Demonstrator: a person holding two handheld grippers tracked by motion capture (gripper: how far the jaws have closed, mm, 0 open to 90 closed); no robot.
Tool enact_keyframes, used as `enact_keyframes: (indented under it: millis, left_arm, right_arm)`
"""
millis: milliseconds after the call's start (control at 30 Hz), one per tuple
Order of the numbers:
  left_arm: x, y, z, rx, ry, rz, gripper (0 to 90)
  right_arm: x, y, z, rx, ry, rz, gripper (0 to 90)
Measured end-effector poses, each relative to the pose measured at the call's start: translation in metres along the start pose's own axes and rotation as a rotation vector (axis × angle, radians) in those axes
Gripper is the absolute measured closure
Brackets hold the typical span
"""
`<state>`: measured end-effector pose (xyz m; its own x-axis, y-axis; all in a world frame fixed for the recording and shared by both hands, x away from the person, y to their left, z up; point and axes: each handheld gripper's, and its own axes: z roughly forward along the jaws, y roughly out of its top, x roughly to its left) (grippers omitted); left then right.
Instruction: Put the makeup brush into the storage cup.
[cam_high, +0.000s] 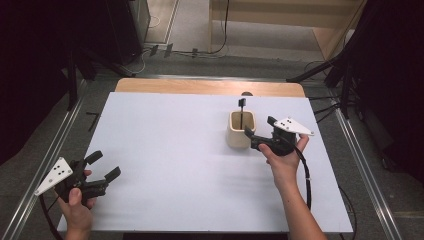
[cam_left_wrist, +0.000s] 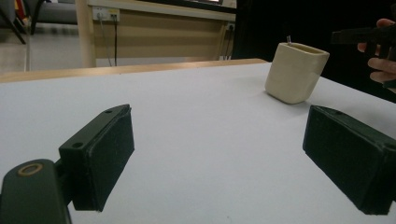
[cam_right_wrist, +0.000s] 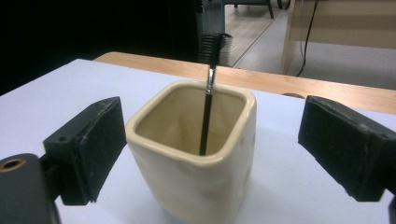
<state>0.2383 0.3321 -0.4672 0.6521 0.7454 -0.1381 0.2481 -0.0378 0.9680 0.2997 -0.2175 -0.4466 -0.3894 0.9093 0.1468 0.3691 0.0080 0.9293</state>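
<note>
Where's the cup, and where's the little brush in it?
cup (cam_right_wrist: 201, 186), right gripper view, on its front wall.
brush (cam_right_wrist: 206, 116), right gripper view, on its black handle inside the cup.

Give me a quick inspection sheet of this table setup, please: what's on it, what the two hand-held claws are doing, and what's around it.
Surface: white tabletop with a wooden strip along its far edge.
Job's things: cream square cup standing upright, a thin black brush standing in it, bristles up.
Clutter: nothing seen.
Grippers: left gripper open, holding nothing, near the table's front left corner; right gripper open, right beside the cup, its jaws on either side of it, touch not clear.
Cables: a black cable trails from the right gripper.
Surroundings: metal rails, grey floor, floor cables, wooden furniture behind.
</note>
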Motion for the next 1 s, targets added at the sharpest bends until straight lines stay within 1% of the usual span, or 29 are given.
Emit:
enact_keyframes:
  millis: [67, 200, 300, 533, 733, 833, 1000]
  left_arm:
    - [0.000, 0.000, 0.000, 0.001, 0.000, 0.003, 9.5]
    - [0.000, 0.000, 0.000, 0.002, -0.002, 0.005, 9.5]
    - [0.000, 0.000, 0.000, 0.002, -0.003, 0.004, 9.5]
    - [-0.001, 0.000, 0.001, 0.006, -0.005, 0.006, 9.5]
    - [-0.001, 0.000, 0.001, 0.008, -0.005, 0.006, 9.5]
    - [-0.001, 0.000, 0.001, 0.007, -0.005, 0.006, 9.5]
    - [-0.001, 0.000, 0.001, 0.008, -0.004, 0.008, 9.5]
  right_arm:
    - [-0.001, -0.003, -0.004, 0.002, 0.005, -0.008, 5.6]
    - [-0.003, -0.011, -0.015, -0.004, 0.006, -0.009, 3.6]
    - [-0.005, -0.014, -0.018, -0.003, 0.007, -0.012, 2.9]
    - [-0.012, -0.027, -0.030, -0.004, 0.006, 0.011, 2.4]
    - [-0.018, -0.037, -0.040, -0.006, 0.000, 0.009, 2.0]
    - [-0.021, -0.041, -0.045, -0.003, -0.003, 0.016, 2.0]
    - [-0.024, -0.047, -0.052, -0.004, -0.007, 0.004, 2.0]
